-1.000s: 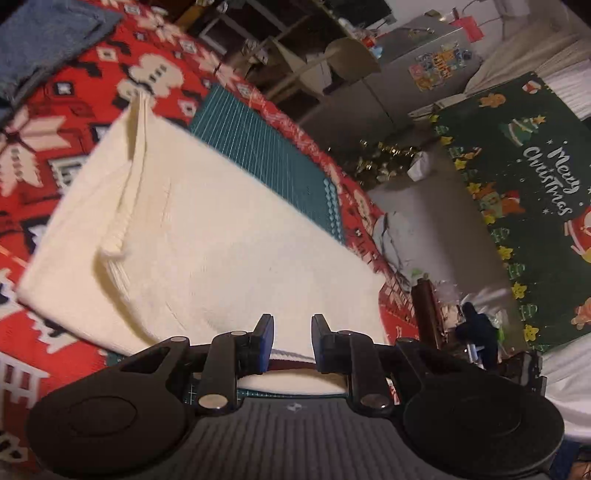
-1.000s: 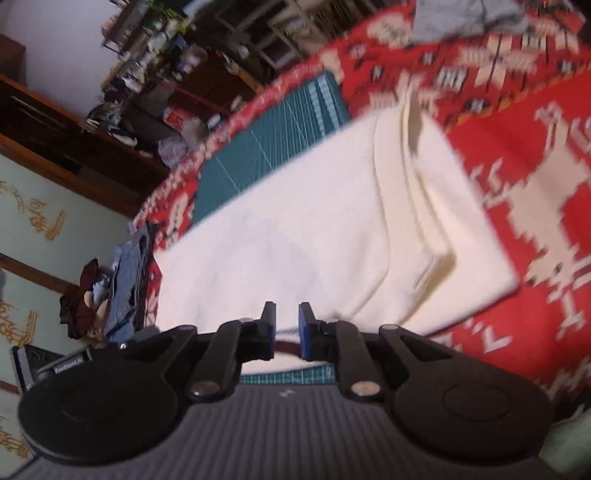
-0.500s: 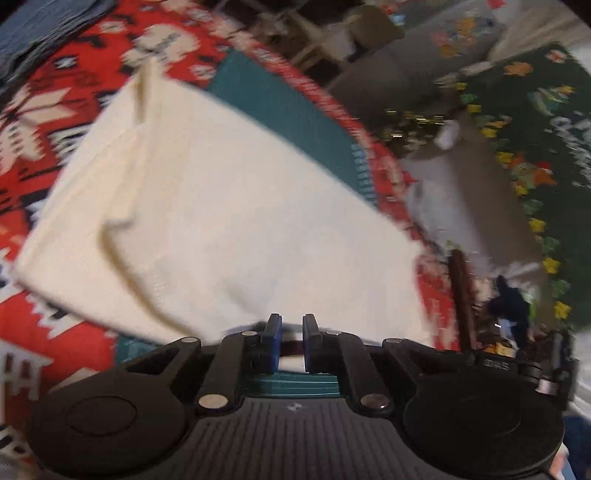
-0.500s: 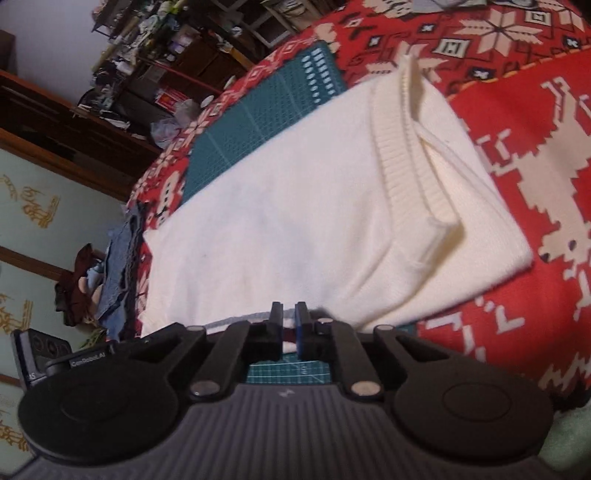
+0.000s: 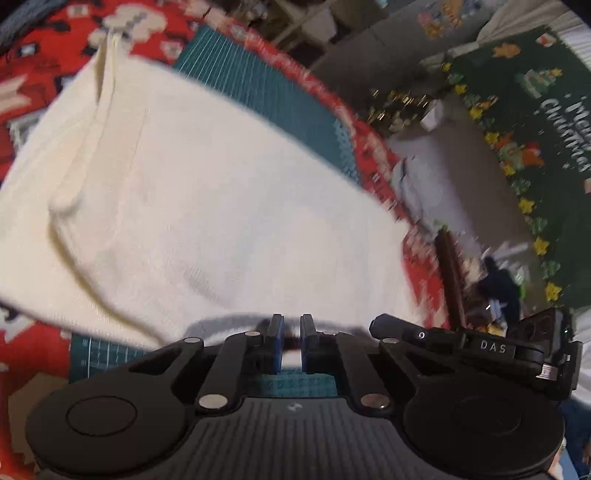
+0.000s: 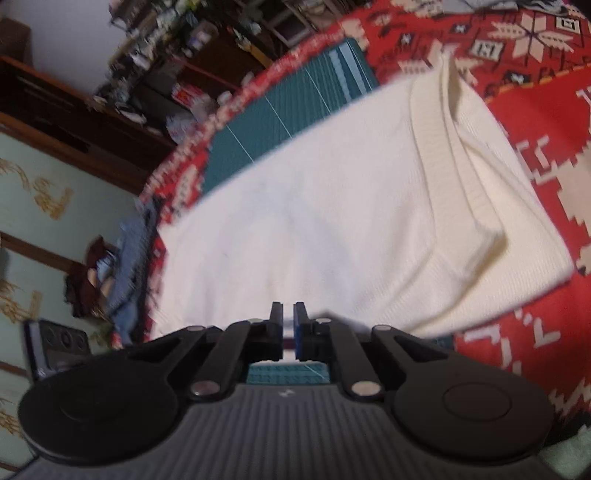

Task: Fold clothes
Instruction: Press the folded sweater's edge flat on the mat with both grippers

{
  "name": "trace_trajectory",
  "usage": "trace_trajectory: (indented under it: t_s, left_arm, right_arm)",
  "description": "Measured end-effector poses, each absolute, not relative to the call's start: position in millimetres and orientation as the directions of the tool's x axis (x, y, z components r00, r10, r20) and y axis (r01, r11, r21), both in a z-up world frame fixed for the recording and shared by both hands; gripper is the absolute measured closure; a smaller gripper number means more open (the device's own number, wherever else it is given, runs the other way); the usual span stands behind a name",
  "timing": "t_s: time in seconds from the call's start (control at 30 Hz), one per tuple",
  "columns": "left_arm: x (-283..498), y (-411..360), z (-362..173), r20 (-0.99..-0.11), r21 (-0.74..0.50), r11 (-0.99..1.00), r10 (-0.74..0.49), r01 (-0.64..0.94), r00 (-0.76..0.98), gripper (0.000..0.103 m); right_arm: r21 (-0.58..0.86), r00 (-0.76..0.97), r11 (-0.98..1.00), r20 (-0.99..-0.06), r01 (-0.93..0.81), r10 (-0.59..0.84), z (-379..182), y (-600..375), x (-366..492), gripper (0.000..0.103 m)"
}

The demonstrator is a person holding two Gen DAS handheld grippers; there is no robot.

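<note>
Left wrist view: left claw (image 5: 290, 341) closing, pinching the near hem of the cream knitted sweater (image 5: 207, 206), which spreads ahead over a teal gridded cutting mat (image 5: 273, 96) on the red patterned desk cloth (image 5: 48, 48). Right claw (image 6: 289, 332) likewise pinches the sweater's near edge (image 6: 332, 206), ribbed collar far right.

I see a worktop covered by a red patterned cloth (image 6: 535, 122). A green cutting mat (image 6: 291, 114) lies on that cloth, and a cream folded garment (image 6: 332, 206) lies across mat and cloth. Denim (image 5: 14, 14) sits far left.
</note>
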State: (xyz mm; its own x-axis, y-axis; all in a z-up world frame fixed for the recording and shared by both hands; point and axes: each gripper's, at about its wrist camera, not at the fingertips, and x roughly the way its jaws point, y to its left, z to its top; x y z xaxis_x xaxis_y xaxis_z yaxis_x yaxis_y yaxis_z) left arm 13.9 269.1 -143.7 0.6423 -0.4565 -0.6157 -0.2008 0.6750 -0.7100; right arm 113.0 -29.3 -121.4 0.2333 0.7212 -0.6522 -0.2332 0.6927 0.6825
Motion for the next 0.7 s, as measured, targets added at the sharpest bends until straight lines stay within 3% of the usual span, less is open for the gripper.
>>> trace_trajectory:
  t_s: [0.17,0.3,0.53,0.7]
  left_arm:
    - [26.2,284.5,-124.9,-0.483,-0.772,0.616,-0.411,-0.155,0.773,0.096]
    - [53.9,289.8,-133.5,-0.434,-0.808,0.562,-0.368,-0.175,0.823,0.096]
    - [105.4,289.8,-154.3,-0.395,-0.852,0.487,-0.354,-0.193,0.848,0.097]
    - [136.0,285.1,-170.7,-0.46,-0.82,0.518,-0.342,-0.244,0.82,0.097]
  right_arm:
    - [0.716,0.354,0.655,-0.564,-0.24,0.746,-104.4,-31.1,130.3,0.094]
    - [0.742,0.436,0.643,-0.523,-0.189,0.732,-110.1,-27.8,155.0,0.094]
    - [0.78,0.459,0.615,-0.507,-0.116,0.729,-143.3,19.1,201.8,0.098]
    - [0.769,0.444,0.633,-0.54,-0.084,0.715,-164.7,53.2,228.9,0.098]
